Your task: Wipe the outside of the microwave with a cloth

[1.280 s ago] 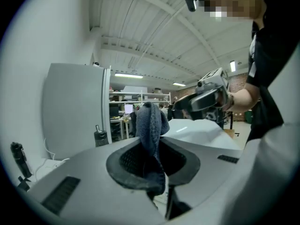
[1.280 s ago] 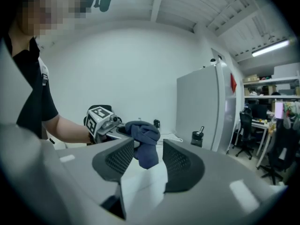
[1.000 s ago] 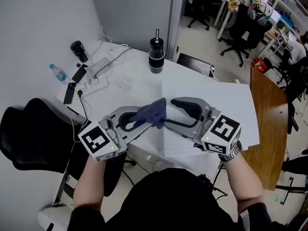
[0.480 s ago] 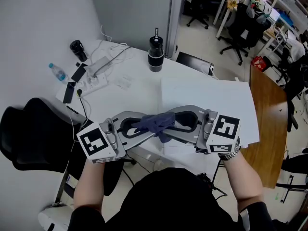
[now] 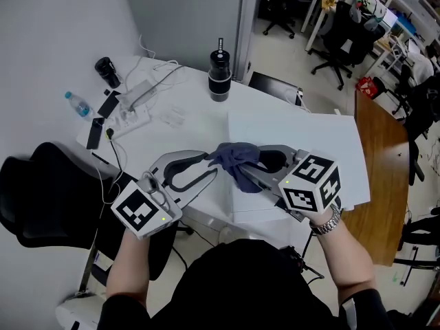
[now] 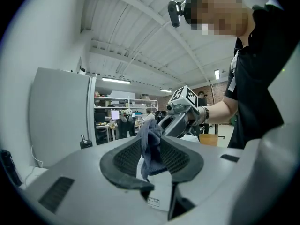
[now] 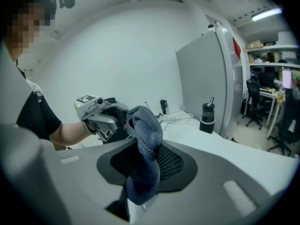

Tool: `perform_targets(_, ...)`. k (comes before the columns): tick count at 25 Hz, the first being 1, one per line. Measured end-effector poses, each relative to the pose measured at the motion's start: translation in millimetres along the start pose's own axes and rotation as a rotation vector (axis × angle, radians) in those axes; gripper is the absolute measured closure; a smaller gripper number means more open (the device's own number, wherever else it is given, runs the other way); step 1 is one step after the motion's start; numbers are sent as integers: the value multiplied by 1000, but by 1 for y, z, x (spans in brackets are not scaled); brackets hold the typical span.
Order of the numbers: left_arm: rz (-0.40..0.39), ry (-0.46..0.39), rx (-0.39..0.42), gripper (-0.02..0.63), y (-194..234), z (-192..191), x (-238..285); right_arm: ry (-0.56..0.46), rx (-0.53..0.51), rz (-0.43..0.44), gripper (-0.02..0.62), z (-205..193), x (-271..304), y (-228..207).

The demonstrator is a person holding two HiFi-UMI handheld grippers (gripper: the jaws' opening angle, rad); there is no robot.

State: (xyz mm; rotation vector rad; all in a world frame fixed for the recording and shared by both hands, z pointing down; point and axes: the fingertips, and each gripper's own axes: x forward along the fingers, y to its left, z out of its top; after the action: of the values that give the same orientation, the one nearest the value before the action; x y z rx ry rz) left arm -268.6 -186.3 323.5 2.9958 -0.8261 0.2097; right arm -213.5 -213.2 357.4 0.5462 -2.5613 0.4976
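Two grippers meet tip to tip above the near edge of a white box (image 5: 309, 133), which I take for the microwave. The step in hand looks like passing the cloth from one gripper to the other. On the left, the left gripper (image 5: 210, 166) has its jaws wide apart, having just been opening. The dark blue cloth (image 5: 237, 161) hangs between them, but the pads do not press on it. To the right, the right gripper (image 5: 249, 168) has just been closing its jaws and is clamped on the cloth, with a bunch above and a tail below. To do this well, the right should keep a firm bite on a thick fold while the left draws straight back, so nothing snags on its pads. A loose tail would suit wiping. A second ago the cloth sat bunched in the left jaws with the right jaws spread beside it. Now it lies further right, and the right marker cube has rolled to show two faces.
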Motion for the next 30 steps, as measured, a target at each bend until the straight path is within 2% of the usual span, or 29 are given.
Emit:
perform_targets(5, 32, -13, 30, 502, 4, 1, 1, 154, -9, -136, 488, -27, 19, -21)
perform_targets(10, 50, -25, 26, 557, 2, 2, 6, 215, -61, -224, 489, -34, 23, -33)
perform_targets(15, 41, -27, 35, 601, -6, 4, 15, 222, -82, -267, 489, -38, 15, -40)
perform_targets(20, 37, -24, 28, 601, -16, 6, 22, 218, -79, -317, 489, -45, -5, -54)
perform_targets(30, 34, 2, 66, 601, -47, 20, 43, 181, -52, -387, 490, -64, -56, -92)
